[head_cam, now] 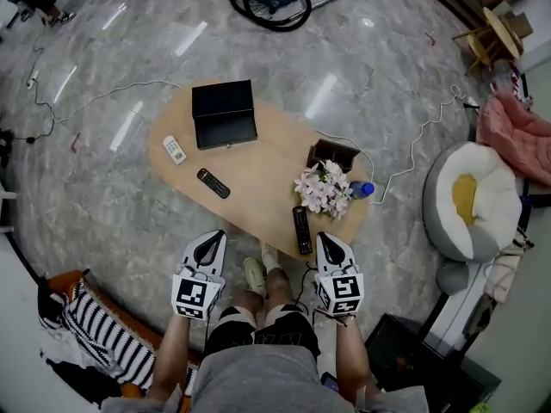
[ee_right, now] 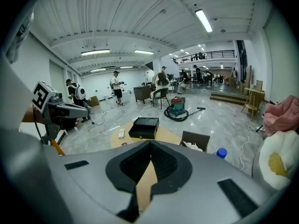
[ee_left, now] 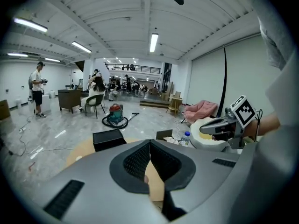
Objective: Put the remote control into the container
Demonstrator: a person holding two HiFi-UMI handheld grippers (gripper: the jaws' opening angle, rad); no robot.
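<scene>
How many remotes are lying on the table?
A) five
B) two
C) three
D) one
C: the table holds three: a white remote beside the black box, a black remote in the middle, and a second black remote at the near edge by the flowers.

I hold my left gripper (head_cam: 215, 237) and right gripper (head_cam: 325, 239) side by side near the oval pale wooden table (head_cam: 258, 166). A slim black remote control (head_cam: 302, 230) lies beside my right gripper; an open black rectangular box (head_cam: 224, 114) sits at the table's far end.
</scene>
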